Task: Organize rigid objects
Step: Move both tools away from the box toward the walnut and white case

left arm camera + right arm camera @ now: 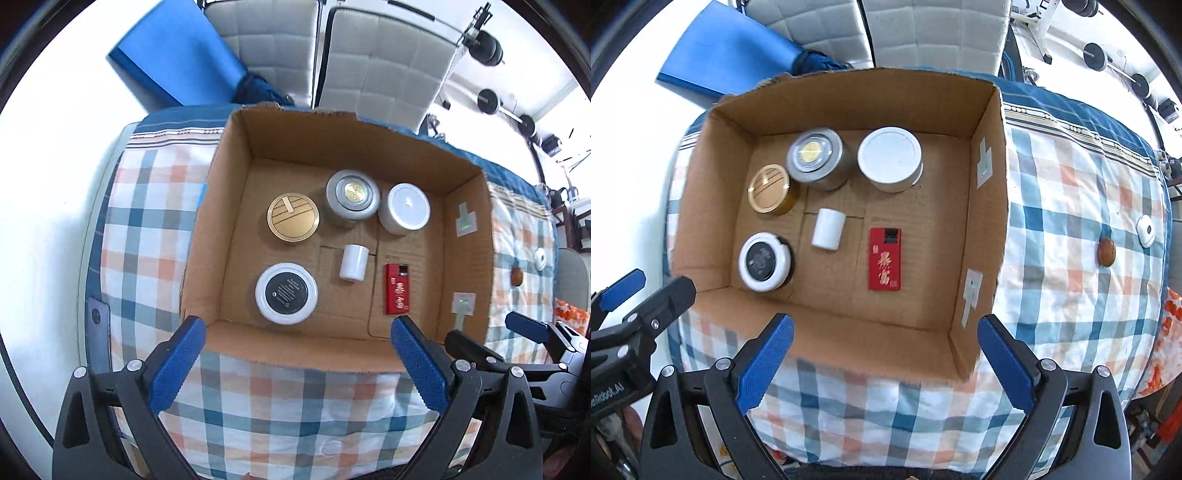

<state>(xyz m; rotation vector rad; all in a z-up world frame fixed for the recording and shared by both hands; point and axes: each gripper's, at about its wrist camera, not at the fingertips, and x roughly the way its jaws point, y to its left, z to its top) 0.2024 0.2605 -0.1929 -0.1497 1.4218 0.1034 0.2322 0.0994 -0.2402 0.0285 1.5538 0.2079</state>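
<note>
An open cardboard box (229, 177) (716, 158) on a checked cloth holds a gold-lidded tin (293, 217) (769, 188), a silver tin with a clear top (352, 194) (815, 156), a white-lidded tin (405, 208) (890, 157), a black-and-white round jar (286, 292) (764, 260), a small white cylinder (354, 261) (828, 229) and a red flat box (398, 283) (884, 259). My left gripper (297, 341) and right gripper (884, 339) are both open and empty, above the box's near wall. Outside the box, right, lie a brown round object (516, 276) (1106, 251) and a white round object (540, 258) (1145, 230).
The checked cloth (147, 221) (1071, 221) covers the table. A blue folder (177, 51) (727, 55) and white padded chairs (376, 62) (923, 29) stand behind the box. Dumbbells (491, 101) lie at the far right. Orange-patterned fabric (1167, 350) lies at the right edge.
</note>
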